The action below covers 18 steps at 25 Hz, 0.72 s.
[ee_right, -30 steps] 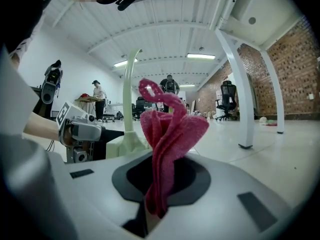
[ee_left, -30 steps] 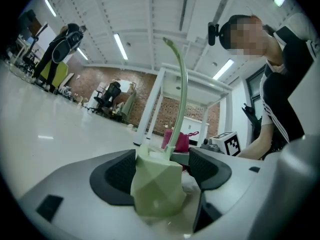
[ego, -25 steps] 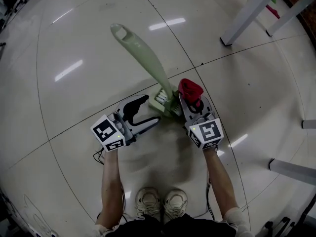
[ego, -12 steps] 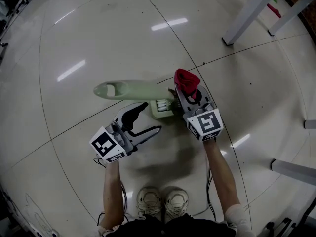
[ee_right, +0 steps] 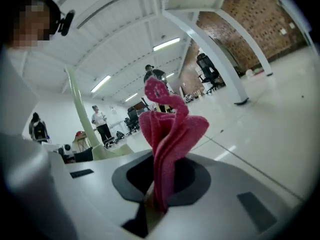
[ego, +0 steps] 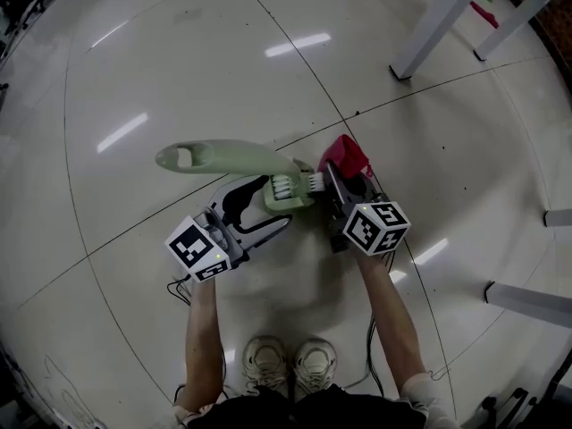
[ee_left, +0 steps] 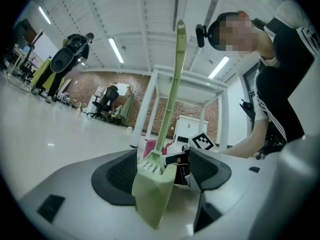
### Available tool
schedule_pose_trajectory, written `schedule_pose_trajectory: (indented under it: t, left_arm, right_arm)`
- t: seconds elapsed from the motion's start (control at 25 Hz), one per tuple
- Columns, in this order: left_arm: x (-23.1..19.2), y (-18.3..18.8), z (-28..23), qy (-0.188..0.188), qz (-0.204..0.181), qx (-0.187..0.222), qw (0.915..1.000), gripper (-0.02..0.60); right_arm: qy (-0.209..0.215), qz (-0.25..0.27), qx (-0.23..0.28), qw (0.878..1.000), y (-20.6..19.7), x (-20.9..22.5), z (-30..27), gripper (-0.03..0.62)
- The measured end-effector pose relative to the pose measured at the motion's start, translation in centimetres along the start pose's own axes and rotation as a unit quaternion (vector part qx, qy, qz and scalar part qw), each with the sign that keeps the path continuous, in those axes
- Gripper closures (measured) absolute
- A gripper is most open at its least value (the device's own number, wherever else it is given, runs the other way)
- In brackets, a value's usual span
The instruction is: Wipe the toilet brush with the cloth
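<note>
A pale green toilet brush (ego: pixel 232 157) hangs over the floor, its handle pointing left and its white bristles (ego: pixel 299 184) facing right. My left gripper (ego: pixel 275 202) is shut on the brush's green head block (ee_left: pixel 152 189); in the left gripper view the handle (ee_left: pixel 172 84) rises straight up between the jaws. My right gripper (ego: pixel 335 181) is shut on a red cloth (ego: pixel 345 155), just right of the bristles and touching or nearly touching them. In the right gripper view the cloth (ee_right: pixel 170 129) stands up from the jaws and the brush handle (ee_right: pixel 80 109) is at the left.
White table legs (ego: pixel 438 25) stand at the upper right, and more legs (ego: pixel 527 304) at the right edge. The person's shoes (ego: pixel 295 365) are below the grippers. Glossy tiled floor (ego: pixel 161 70) lies all round. People and office chairs show far off in the gripper views.
The brush handle has swung from pointing up and left to lying out to the left. The bristles turned toward the cloth, and the right gripper shifted slightly right.
</note>
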<state>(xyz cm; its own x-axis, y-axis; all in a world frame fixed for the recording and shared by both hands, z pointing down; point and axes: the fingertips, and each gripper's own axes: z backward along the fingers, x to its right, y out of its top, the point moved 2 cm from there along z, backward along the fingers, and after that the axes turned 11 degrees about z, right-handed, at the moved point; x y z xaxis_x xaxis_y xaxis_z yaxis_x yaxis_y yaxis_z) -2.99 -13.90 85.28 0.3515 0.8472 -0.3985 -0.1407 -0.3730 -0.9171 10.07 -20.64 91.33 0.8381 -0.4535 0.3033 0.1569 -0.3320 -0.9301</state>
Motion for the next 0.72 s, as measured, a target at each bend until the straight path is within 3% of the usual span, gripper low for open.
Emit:
schedule_pose_trajectory:
  t: [0.56,0.72]
  left_arm:
    - [-0.1,-0.1,-0.2,0.013,-0.015,-0.005,0.9998,0.268]
    - [0.0,-0.1,-0.1,0.013,-0.008,0.0,0.9999,0.268]
  right_arm:
    - [-0.065,-0.016,-0.008,0.998,-2.2,-1.6,5.7,0.563]
    - [-0.084,0.017,-0.011,0.996,-2.6,-2.8,8.3,0.563]
